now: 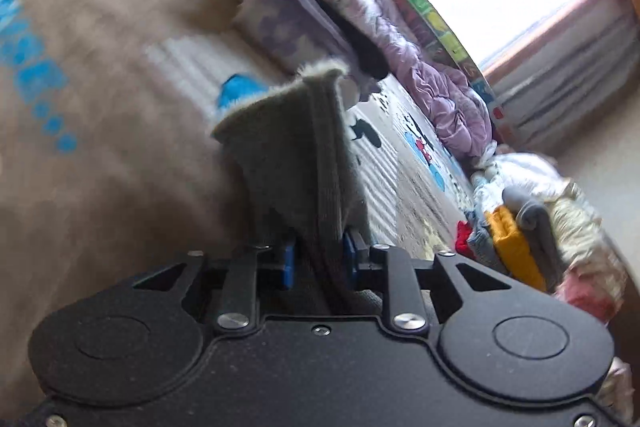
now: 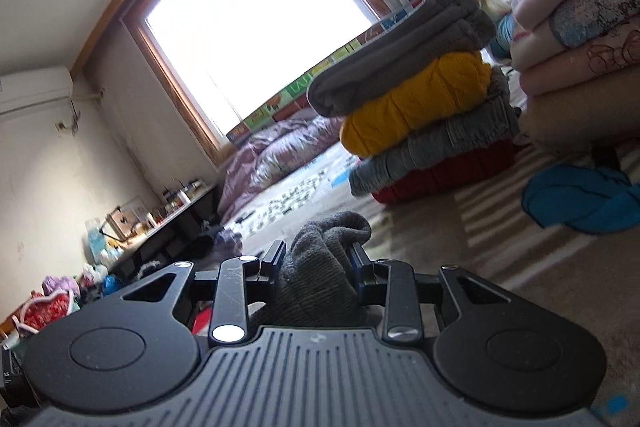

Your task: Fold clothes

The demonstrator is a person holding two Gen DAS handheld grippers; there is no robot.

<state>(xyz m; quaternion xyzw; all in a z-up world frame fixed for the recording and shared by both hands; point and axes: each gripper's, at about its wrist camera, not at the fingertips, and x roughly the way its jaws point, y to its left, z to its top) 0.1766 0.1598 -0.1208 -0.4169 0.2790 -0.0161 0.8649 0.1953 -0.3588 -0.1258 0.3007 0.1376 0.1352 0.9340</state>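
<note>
My left gripper is shut on a grey knit garment whose ribbed edge stands up between the blue pads, above the beige patterned bed cover. My right gripper is shut on another part of a grey knit garment, bunched between its fingers just above the bed cover. A stack of folded clothes lies ahead of the right gripper: grey on top, then yellow, grey-blue and red. The same stack shows at the right in the left wrist view.
A purple quilt lies along the bed's far side under the window. Piled pink and cream bedding stands right of the stack. A blue cloth lies beside it. A cluttered low desk stands by the left wall.
</note>
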